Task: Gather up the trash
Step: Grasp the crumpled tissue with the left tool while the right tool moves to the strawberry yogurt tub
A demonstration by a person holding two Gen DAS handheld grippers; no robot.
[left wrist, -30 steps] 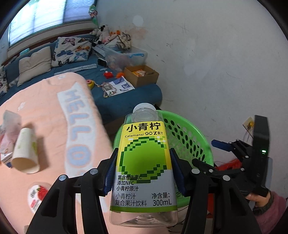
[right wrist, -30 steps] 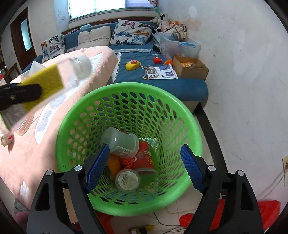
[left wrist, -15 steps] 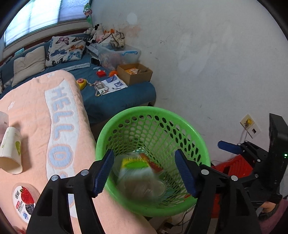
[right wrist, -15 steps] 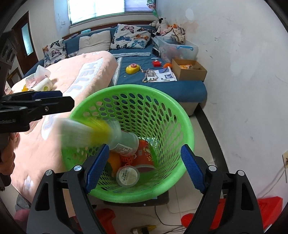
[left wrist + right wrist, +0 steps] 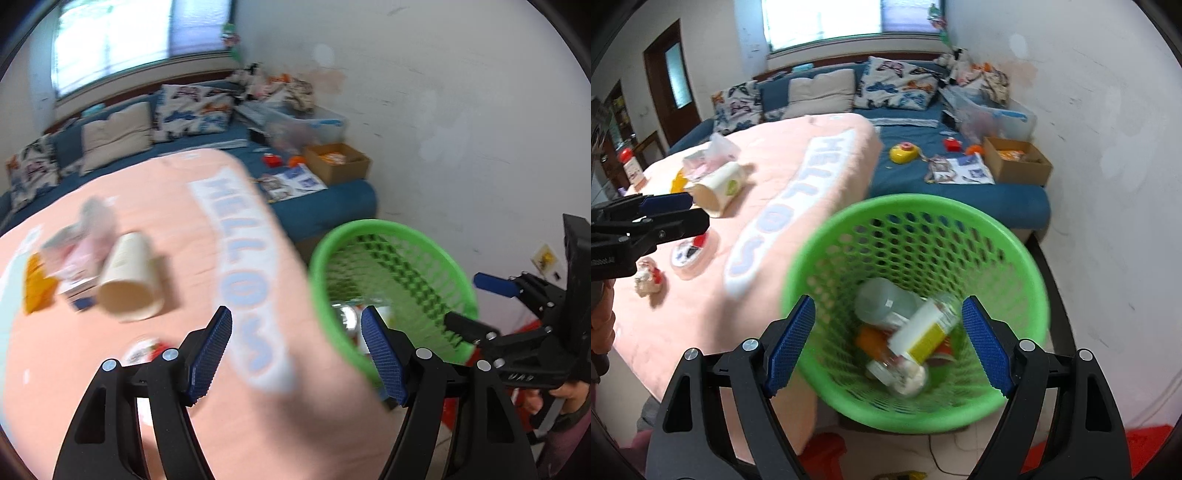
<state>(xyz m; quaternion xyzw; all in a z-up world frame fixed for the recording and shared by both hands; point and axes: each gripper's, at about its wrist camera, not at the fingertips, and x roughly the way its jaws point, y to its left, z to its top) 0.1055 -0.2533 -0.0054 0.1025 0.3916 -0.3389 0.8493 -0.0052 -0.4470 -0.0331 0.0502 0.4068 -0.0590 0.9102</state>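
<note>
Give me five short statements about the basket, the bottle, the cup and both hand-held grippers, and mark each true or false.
1. The yellow-labelled bottle lies inside the green basket. True.
2. The left hand-held gripper grips the bottle. False: its jaws are open and empty.
3. The paper cup lies on its side on the pink blanket. True.
4. The basket is empty. False: it holds several items.
5. The right hand-held gripper holds a cup. False: it holds nothing.

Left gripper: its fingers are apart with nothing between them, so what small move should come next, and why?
Probably swing the left gripper toward the paper cup lying on its side on the pink blanket. The yellow-labelled bottle already lies in the green basket, and the cup looks like the nearest trash left.
</note>
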